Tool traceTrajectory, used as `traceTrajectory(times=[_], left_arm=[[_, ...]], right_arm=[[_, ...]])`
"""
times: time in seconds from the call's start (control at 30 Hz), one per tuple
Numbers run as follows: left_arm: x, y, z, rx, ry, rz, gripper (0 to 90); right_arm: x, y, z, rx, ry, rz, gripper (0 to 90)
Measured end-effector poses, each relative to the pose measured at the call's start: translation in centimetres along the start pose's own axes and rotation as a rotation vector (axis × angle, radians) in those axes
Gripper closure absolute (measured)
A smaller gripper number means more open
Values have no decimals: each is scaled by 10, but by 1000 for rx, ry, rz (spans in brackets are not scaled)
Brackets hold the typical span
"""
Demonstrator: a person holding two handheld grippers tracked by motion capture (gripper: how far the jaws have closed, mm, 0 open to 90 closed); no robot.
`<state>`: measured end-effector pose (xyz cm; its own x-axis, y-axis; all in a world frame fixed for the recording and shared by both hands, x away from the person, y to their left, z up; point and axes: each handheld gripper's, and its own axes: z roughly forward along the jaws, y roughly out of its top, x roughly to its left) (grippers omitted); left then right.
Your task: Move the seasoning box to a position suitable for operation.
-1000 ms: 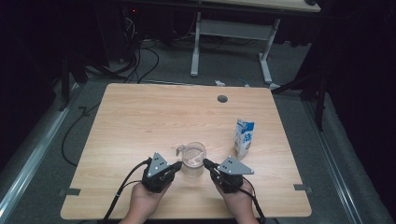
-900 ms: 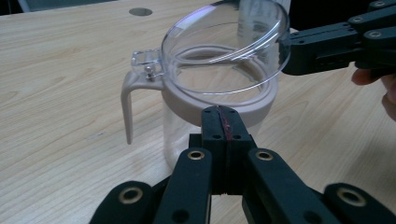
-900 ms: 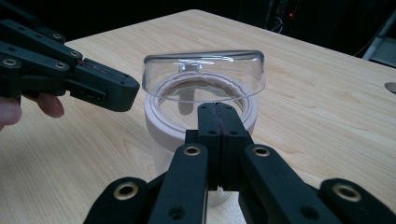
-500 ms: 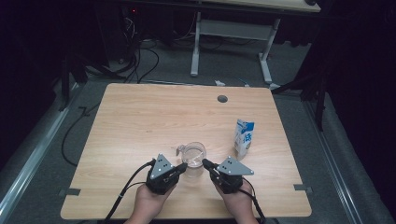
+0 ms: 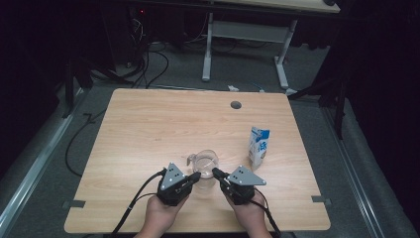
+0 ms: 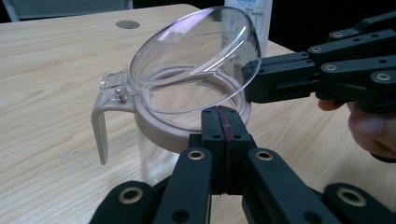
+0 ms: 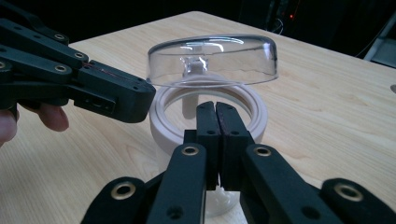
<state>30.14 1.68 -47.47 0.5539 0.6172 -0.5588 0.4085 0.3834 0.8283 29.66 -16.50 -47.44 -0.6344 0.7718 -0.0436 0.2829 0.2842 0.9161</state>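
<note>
Your left gripper point(image 5: 196, 175) pressing together, right gripper point(image 5: 216, 173) likewise, both touching the clear plastic jug point(image 5: 204, 168), its domed lid point(image 6: 196, 70) tilting up, milk carton point(image 5: 259, 147) at two o'clock.

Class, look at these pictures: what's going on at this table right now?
A person holds a claw in each hand at a clear pitcher near the front of a wooden table. The pitcher's hinged clear lid stands raised above its pale rim. The left claw and the right claw are both shut, their tips at the rim from either side; whether either touches the lid can't be told. A blue and white carton stands upright to the right, untouched.
</note>
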Motion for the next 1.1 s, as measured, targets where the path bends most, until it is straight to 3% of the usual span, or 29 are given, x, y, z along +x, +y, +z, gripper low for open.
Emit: traceTrajectory(times=[0.57, 0.6, 0.63, 0.7, 0.73, 1.1], left_arm=[[10, 22, 2, -78, 25, -42, 900], [16, 23, -4, -3, 42, 32, 900], [18, 24, -6, 21, 43, 63, 900], [20, 25, -6, 26, 45, 76, 900], [14, 25, 2, -86, 39, -34, 900], [22, 31, -1, -123, 63, -44, 900]], right_arm=[[1, -3, 6, -19, 5, -7, 900], [1, -3, 6, -18, 4, -8, 900], [1, -3, 6, -19, 3, -8, 900], [1, -3, 6, -20, 4, -8, 900], [1, -3, 6, -20, 4, -9, 900], [0, -3, 6, -21, 8, -7, 900]])
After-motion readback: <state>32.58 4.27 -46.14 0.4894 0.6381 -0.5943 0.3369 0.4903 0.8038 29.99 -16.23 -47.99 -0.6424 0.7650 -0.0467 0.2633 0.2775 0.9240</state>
